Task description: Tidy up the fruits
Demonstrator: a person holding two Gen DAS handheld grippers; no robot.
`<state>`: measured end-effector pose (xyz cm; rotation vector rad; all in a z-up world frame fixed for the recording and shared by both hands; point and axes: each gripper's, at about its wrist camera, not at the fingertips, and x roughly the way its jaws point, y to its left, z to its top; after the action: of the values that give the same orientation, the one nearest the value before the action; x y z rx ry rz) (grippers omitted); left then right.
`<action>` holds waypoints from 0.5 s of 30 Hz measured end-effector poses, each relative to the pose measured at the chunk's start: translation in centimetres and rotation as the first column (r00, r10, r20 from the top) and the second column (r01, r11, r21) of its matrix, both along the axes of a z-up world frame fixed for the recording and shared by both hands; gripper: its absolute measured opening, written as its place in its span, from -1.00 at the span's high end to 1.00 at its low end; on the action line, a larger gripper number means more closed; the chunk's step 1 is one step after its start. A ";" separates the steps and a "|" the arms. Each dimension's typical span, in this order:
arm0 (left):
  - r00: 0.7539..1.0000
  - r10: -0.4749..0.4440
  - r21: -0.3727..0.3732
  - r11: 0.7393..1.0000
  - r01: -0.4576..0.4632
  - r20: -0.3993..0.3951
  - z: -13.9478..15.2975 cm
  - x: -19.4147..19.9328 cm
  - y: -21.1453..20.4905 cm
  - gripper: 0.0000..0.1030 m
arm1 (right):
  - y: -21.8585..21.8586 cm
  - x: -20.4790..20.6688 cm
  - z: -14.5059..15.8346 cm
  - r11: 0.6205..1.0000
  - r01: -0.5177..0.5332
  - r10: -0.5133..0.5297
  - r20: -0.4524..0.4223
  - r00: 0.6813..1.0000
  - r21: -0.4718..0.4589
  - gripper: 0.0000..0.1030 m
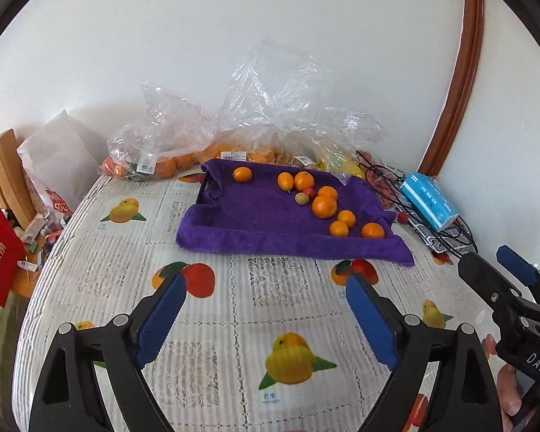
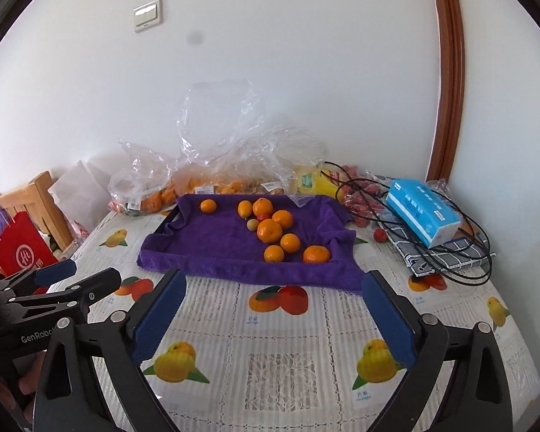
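Observation:
A tray lined with a purple towel [image 1: 255, 223] [image 2: 216, 248] sits at the back of the table. Several oranges lie on it, most in a cluster at its right [image 1: 324, 206] [image 2: 269, 230]; one orange [image 1: 242, 174] [image 2: 208, 206] lies alone at the back left. A small pale fruit [image 1: 301, 198] [image 2: 252, 224] and a small red fruit [image 1: 309, 191] lie among them. My left gripper [image 1: 266, 288] is open and empty, over the tablecloth in front of the tray. My right gripper [image 2: 273, 288] is open and empty, also short of the tray.
Clear plastic bags of oranges [image 1: 162, 158] [image 2: 151, 194] and other fruit stand behind the tray against the wall. A blue tissue pack [image 1: 430, 201] [image 2: 423, 216], black cables [image 2: 460, 252] and a checked cloth lie at right. A red bag [image 1: 0, 248] and wooden chair [image 2: 36, 198] stand left.

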<state>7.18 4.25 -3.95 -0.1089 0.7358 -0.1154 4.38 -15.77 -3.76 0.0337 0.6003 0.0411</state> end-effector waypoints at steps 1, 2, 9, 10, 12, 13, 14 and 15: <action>1.000 -0.005 0.003 1.000 0.005 0.007 0.1 -0.7 0.0 -0.77 | 0.1 -0.5 0.1 1.000 0.004 -0.004 0.006 1.000 0.004 -0.98; 1.000 -0.004 0.007 1.000 0.004 0.013 0.2 -1.2 -0.1 -0.78 | 0.0 -1.2 0.2 1.000 0.008 -0.008 0.012 1.000 0.010 -1.00; 0.997 0.014 0.034 0.999 -0.016 0.070 1.3 -4.8 -0.5 -0.86 | 0.0 -4.2 0.3 1.000 0.015 -0.015 -0.011 1.000 0.008 -1.00; 0.997 0.015 0.034 0.999 -0.018 0.077 1.5 -5.1 -0.5 -0.86 | 0.0 -4.6 0.3 1.000 0.016 -0.016 -0.006 1.000 0.002 -1.00; 0.997 0.018 0.018 1.000 -0.020 0.074 1.8 -5.5 -0.6 -0.86 | -0.2 -5.4 0.5 1.000 0.021 -0.021 0.000 1.000 0.006 -1.00; 0.997 0.019 0.011 1.000 -0.019 0.069 1.9 -5.6 -0.6 -0.86 | -0.3 -5.7 0.5 1.000 0.021 -0.021 -0.001 1.000 0.011 -1.00; 0.998 0.016 0.009 1.000 -0.017 0.068 2.0 -5.8 -0.7 -0.86 | -0.4 -6.1 0.6 1.000 0.021 -0.021 -0.002 1.000 0.017 -1.00; 0.997 0.014 0.016 1.000 -0.016 0.072 2.1 -6.0 -0.8 -0.86 | -0.5 -6.3 0.6 1.000 0.022 -0.022 -0.001 1.000 0.020 -1.00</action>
<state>1.19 3.44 -1.84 -0.0942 0.6634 -0.0985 -1.89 -16.22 -3.16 0.0595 0.6002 0.0254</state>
